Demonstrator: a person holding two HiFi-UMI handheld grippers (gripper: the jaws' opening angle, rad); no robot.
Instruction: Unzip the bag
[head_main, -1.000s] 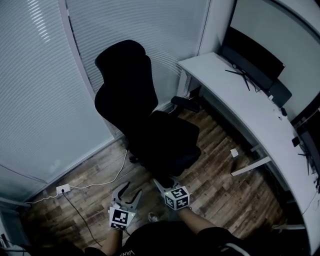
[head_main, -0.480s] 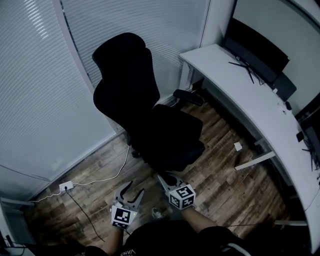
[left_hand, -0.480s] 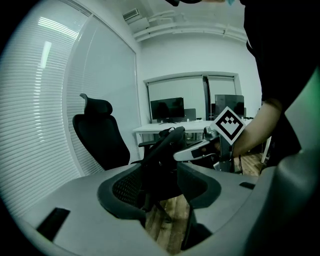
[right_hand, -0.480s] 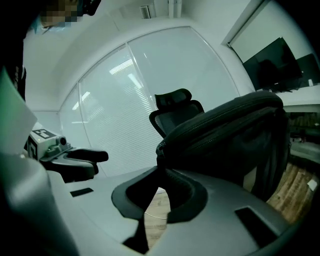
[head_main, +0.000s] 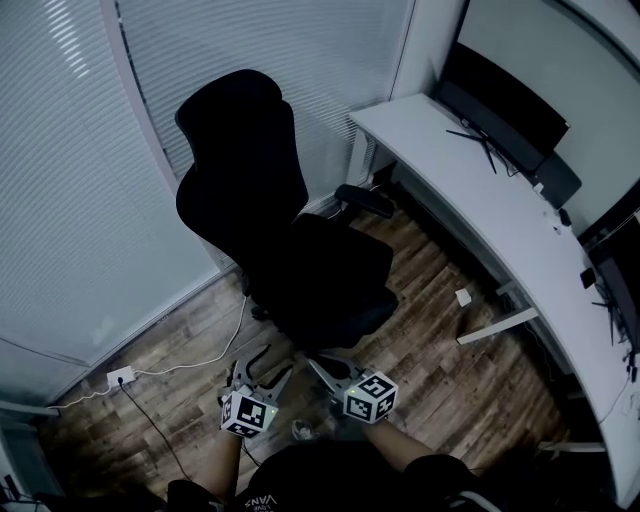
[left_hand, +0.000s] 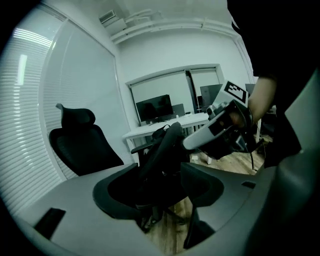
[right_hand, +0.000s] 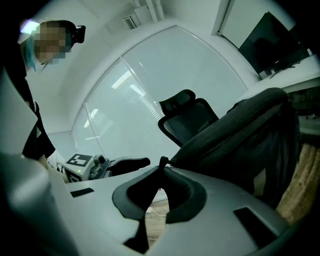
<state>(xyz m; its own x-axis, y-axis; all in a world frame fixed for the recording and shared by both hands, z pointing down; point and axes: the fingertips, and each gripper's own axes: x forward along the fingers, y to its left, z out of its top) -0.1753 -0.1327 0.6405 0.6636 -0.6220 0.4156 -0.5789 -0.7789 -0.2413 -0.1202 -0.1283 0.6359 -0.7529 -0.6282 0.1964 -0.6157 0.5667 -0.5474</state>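
The right gripper (right_hand: 162, 169) nips the zipper pull (right_hand: 163, 160)!
Its jaws are closing, tips pinching the pull at the black bag (right_hand: 240, 135); the left gripper (left_hand: 167, 175) is opening, jaws spread, gripping nothing. Beyond, the bag lies on the chair (head_main: 250, 190) seat.

Dim, bluish light (blinds (head_main: 60, 150) glow brightest); wide-angle edges bend, corners black.

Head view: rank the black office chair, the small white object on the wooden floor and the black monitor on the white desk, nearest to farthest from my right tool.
From the right tool, jaws closing on the black zipper pull:
1. Black office chair, directly ahead.
2. Small white object, on the floor to the right.
3. Black monitor, far right on the desk.
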